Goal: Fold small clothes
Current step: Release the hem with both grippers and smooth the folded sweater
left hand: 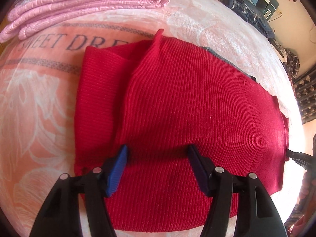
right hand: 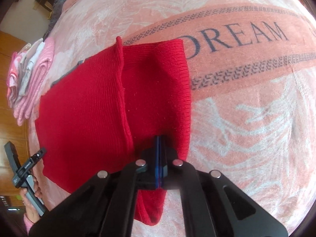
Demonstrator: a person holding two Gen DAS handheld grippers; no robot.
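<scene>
- Open blanket (right hand: 246, 108) is left free right of the red knit garment (right hand: 88, 108).
- The far-left side is blocked by stacked pink folded clothes (left hand: 85, 6).

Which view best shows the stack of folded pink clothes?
The left wrist view: the stack of folded pink clothes lies large along the top of the frame, its layered folded edges clear, with a white piece on top. In the right wrist view the stack is small and squeezed against the left edge, beyond the red sweater.
</scene>
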